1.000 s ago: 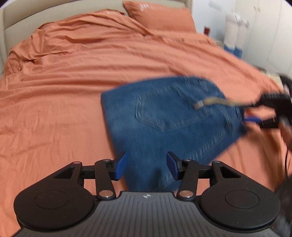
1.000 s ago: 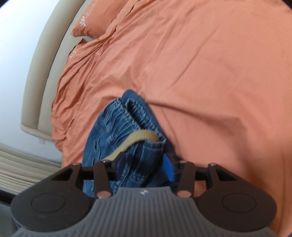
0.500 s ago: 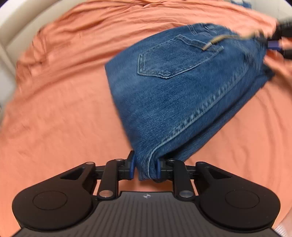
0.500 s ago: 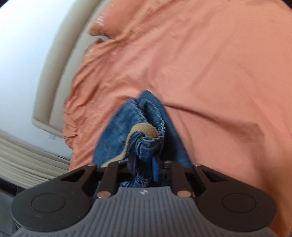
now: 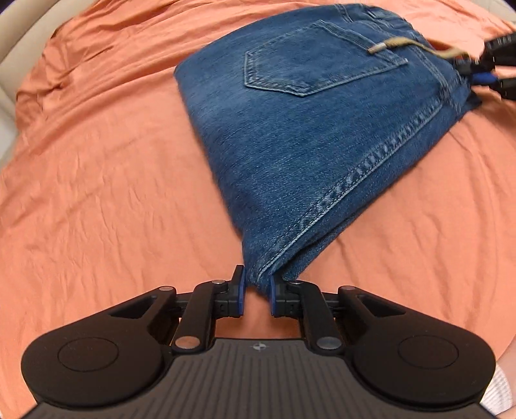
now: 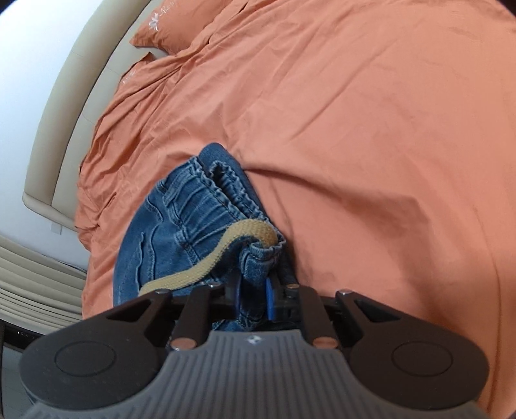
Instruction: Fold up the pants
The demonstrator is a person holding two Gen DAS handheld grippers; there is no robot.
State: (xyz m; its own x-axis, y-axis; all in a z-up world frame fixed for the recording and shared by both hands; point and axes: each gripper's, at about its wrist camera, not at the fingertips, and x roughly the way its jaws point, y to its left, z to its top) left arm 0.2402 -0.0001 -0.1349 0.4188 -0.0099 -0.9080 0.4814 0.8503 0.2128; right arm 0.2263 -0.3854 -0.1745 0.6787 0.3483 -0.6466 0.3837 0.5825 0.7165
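While the folded pants (image 5: 309,129) hang stretched between the 2 claws, their long axis runs diagonally from the left claw (image 5: 257,291) at the near corner out to the right claw (image 5: 477,72) at the far waistband end. The left claw is narrowed on the folded bottom corner, with the denim just entering the tips of its blue pads (image 5: 240,290); the grip looks shallow. The right claw (image 6: 254,299) is closed tight on a bunched wad of waistband (image 6: 219,190). The bundle sits just above or lightly on the orange bedsheet (image 5: 106,167), roughly mid-bed; I cannot tell whether it is touching.

Judging by the compact shape, the folding is nearly done, and the coming move is likely to set the bundle down flat, which depends on both ends descending together along that diagonal.

The denim is thick, mid-blue, with pale raised double stitching along the side seam (image 5: 377,164) and a pointed back pocket (image 5: 309,64) facing up. The waistband is gathered elastic, ribbed into pleats. A flat woven tan drawstring (image 6: 206,267) trails loose across it. The sheet is soft, finely creased cotton; a matching pillow (image 6: 167,29) lies by the beige padded headboard (image 6: 74,87).
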